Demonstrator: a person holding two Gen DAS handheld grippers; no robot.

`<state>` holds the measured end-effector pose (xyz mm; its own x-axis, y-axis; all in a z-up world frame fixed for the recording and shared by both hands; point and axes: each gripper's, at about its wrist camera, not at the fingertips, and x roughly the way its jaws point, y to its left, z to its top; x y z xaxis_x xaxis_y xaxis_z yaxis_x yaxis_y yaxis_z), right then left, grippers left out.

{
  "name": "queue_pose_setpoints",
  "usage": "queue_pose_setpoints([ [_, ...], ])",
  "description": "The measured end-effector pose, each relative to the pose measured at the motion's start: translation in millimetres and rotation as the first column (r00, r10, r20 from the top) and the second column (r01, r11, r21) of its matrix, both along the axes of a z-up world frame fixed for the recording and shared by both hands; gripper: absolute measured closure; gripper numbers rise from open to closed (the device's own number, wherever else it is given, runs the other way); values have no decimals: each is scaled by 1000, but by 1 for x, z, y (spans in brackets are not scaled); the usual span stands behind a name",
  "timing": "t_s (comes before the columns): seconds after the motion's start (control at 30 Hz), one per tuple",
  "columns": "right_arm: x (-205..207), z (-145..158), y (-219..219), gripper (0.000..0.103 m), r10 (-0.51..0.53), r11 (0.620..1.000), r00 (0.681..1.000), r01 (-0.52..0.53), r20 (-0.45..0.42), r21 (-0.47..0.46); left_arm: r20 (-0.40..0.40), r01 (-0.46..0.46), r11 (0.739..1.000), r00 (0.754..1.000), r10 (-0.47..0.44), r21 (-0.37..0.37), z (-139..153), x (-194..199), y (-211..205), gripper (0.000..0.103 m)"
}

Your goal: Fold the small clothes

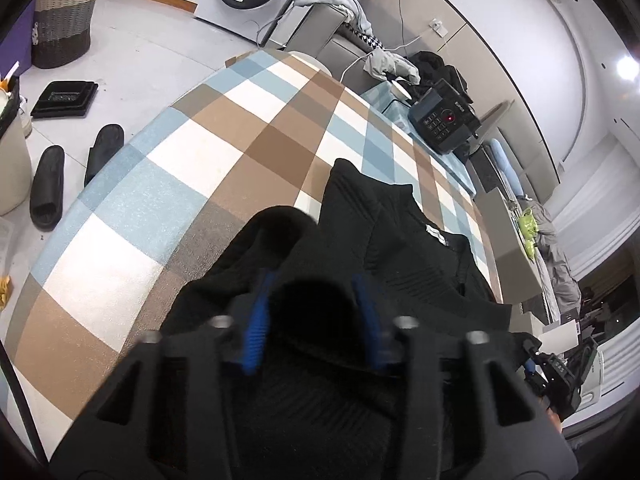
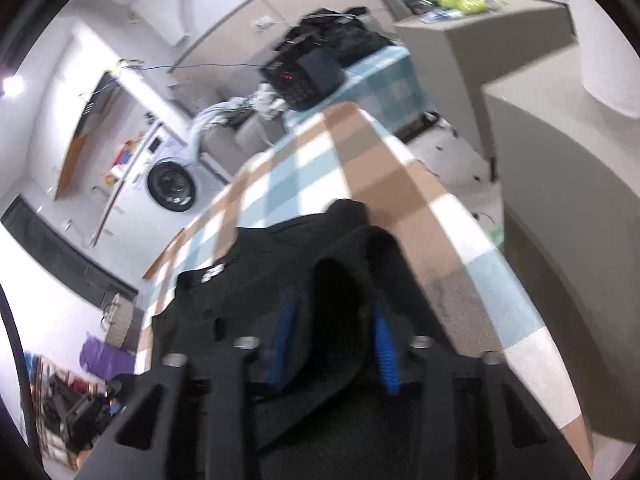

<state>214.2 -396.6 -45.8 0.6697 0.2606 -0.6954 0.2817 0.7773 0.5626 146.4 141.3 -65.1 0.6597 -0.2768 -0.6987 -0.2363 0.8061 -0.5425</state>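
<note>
Black knit top [image 1: 400,248] lies on the checked bench [image 1: 168,184]. Left gripper [image 1: 312,312] pinches its fabric. Right gripper [image 2: 336,340] too.

A: How is the light?

B: Bright, even indoor light. A ceiling lamp [image 1: 627,67] burns out to a white spot in the left wrist view, and another lamp [image 2: 12,85] flares at the left edge of the right wrist view.

A: Sharpness?

B: The left view is mostly crisp; only the near black garment [image 1: 384,240] smears at its raised fold. The right view is motion-blurred throughout, the checked worktop [image 2: 400,184] soft.

A: Distortion?

B: Strong fisheye bending, dark corners. The black fabric swallows detail; a soft shadow lies beside it on the worktop.
</note>
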Motion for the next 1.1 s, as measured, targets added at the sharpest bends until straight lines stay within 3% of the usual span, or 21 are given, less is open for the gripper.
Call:
queue_pose_setpoints([
  [0.07, -1, -4, -5, 94, -27, 999, 1000, 27, -7, 29, 8, 2, 1000, 1000, -2, 2, 0, 1, 0, 97],
  [0.37, -6, 37, -13, 96, -51, 992, 990, 35, 130, 119, 117, -10, 1000, 993, 11, -11, 34, 7, 6, 99],
  [0.57, 38, 52, -20, 96, -127, 977, 983, 100, 136, 190, 154, -10, 999, 988, 16, -42, 58, 58, 16, 99],
  [0.7, 87, 39, -25, 90, -170, 970, 984, 157, 54, 186, 121, 6, 999, 993, 0, -47, 54, 104, 20, 98],
  [0.77, 95, 31, -26, 70, -181, 967, 983, 176, 10, 186, 30, 11, 1000, 999, -11, -13, 42, 126, 19, 93],
  [0.83, 93, 31, -24, 67, -174, 972, 985, 170, 9, 159, -8, 23, 1000, 1000, -23, 12, 32, 133, 19, 88],
  [0.9, 86, 34, -19, 64, -145, 982, 989, 142, 12, 125, -11, 26, 999, 1000, -26, 30, 27, 130, 19, 75],
  [0.97, 78, 35, -9, 62, -95, 990, 996, 94, 3, 102, -17, 22, 998, 1000, -21, 61, 25, 122, 18, 51],
  [1.1, 67, 32, 17, 62, 7, 997, 1000, -6, -12, 74, -19, 58, 993, 998, -56, 103, 23, 108, 4, 51],
])
